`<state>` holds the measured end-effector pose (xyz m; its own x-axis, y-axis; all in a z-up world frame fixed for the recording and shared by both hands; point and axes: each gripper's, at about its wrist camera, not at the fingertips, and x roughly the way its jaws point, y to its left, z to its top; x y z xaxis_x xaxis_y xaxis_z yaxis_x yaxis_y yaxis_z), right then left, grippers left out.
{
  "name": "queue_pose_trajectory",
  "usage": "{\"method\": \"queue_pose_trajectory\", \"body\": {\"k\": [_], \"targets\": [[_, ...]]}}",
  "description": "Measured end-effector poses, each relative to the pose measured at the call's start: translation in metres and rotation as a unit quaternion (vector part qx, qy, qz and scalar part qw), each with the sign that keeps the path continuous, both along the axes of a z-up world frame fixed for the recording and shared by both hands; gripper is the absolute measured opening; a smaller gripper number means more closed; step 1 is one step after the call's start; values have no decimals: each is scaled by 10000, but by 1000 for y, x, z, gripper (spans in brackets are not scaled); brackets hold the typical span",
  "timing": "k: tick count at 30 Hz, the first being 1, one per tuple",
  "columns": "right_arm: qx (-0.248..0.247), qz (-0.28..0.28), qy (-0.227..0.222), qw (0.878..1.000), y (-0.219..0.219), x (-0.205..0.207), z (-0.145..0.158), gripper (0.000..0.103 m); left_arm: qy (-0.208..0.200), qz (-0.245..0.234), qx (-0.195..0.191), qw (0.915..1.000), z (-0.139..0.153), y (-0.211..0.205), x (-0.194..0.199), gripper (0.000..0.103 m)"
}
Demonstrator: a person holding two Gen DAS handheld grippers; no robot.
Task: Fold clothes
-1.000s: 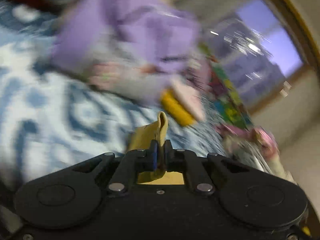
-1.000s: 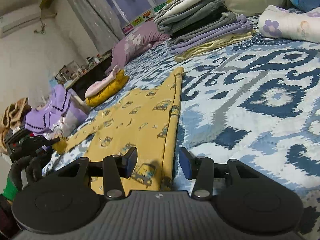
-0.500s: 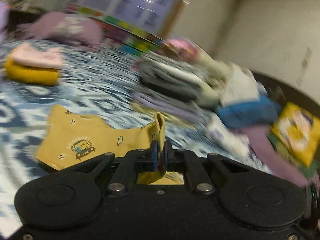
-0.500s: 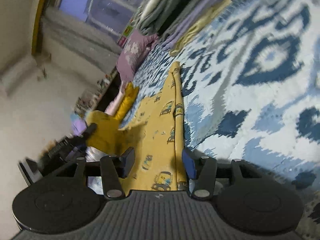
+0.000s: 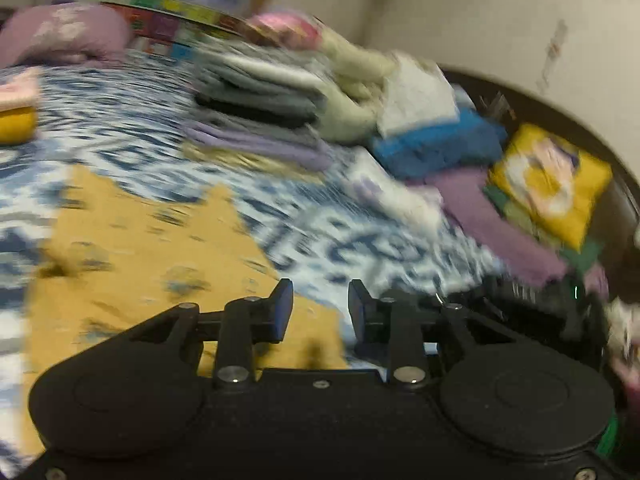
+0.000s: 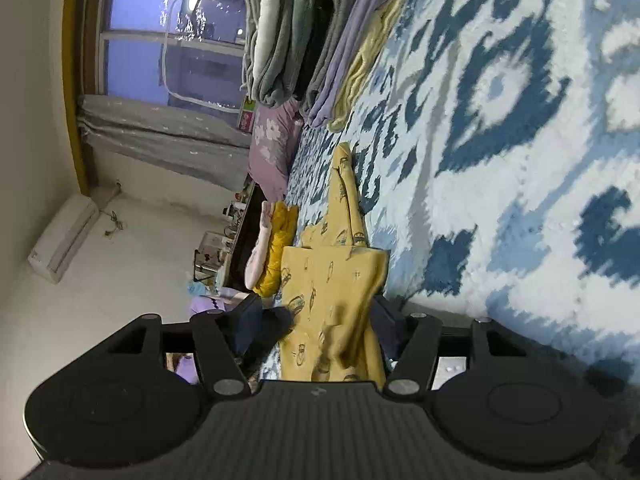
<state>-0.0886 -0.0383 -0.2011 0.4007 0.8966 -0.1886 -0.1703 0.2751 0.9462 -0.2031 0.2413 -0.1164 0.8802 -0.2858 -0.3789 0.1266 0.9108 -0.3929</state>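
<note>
On the bed point(image 6: 500, 128), the left gripper point(image 5: 320, 308) opens empty over a yellow shirt point(image 6: 332, 280); the right gripper point(image 6: 316, 320) widens, shirt lying loose between its jaws.

Dim warm indoor light, dusk-blue window point(image 6: 176, 40) with glare specks. Left wrist view: heavy motion blur, bedspread point(image 5: 360, 240) and folded stack point(image 5: 260, 100) smeared; only the gripper body is sharp. Right wrist view: sharp but rolled sideways, strong fisheye bending at edges, soft shadow under the yellow garment point(image 6: 332, 280).
</note>
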Motion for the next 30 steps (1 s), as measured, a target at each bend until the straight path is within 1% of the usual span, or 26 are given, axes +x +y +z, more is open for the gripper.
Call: {"method": "queue_pose_trajectory", "body": {"k": [3, 5, 6, 7, 10, 13, 14, 15, 16, 18, 19, 21, 23, 27, 30], "targets": [[-373, 15, -254, 9990, 3, 0, 8, 60, -33, 756, -186, 9970, 1, 45, -26, 28], [-858, -75, -528, 9949, 6, -4, 17, 60, -11, 1214, -369, 9919, -1, 72, -44, 28], [-1080, -105, -616, 9922, 8, -5, 21, 60, -11, 1392, -440, 9893, -2, 82, -52, 28], [-1186, -107, -636, 9908, 10, -4, 22, 60, -13, 1533, -512, 9869, -3, 91, -59, 28], [-1351, -156, -700, 9882, 16, -4, 21, 60, -36, 1776, -638, 9820, -3, 109, -74, 28], [-1441, -242, -788, 9861, 25, 2, 21, 60, 66, 1839, -559, 9813, -4, 112, -76, 28], [-1488, -258, -825, 9851, 28, 4, 21, 56, 142, 1850, -511, 9813, -5, 113, -75, 28], [-1569, -274, -863, 9834, 32, 6, 21, 47, 231, 1852, -456, 9814, -6, 113, -73, 28], [-1621, -262, -890, 9824, 35, 8, 21, 41, 345, 1843, -370, 9816, -8, 112, -70, 28], [-1472, -182, -887, 9850, 35, 9, 20, 7, 522, 1695, -193, 9840, -11, 108, -67, 28], [-1479, -192, -988, 9839, 34, 5, 22, 8, 553, 1589, -75, 9857, -12, 103, -65, 28], [-1647, -246, -1329, 9770, 36, -2, 32, 8, 619, 1390, 178, 9882, -13, 93, -62, 28], [-1659, -275, -1534, 9737, 35, -4, 40, 8, 748, 1244, 382, 9887, -14, 86, -59, 28], [-1556, -296, -1696, 9727, 32, 1, 51, 7, 1105, 1090, 842, 9843, -20, 76, -56, 28], [-1522, -241, -1842, 9707, 33, 8, 59, 7, 1358, 1027, 1031, 9800, -26, 70, -56, 28]]}}
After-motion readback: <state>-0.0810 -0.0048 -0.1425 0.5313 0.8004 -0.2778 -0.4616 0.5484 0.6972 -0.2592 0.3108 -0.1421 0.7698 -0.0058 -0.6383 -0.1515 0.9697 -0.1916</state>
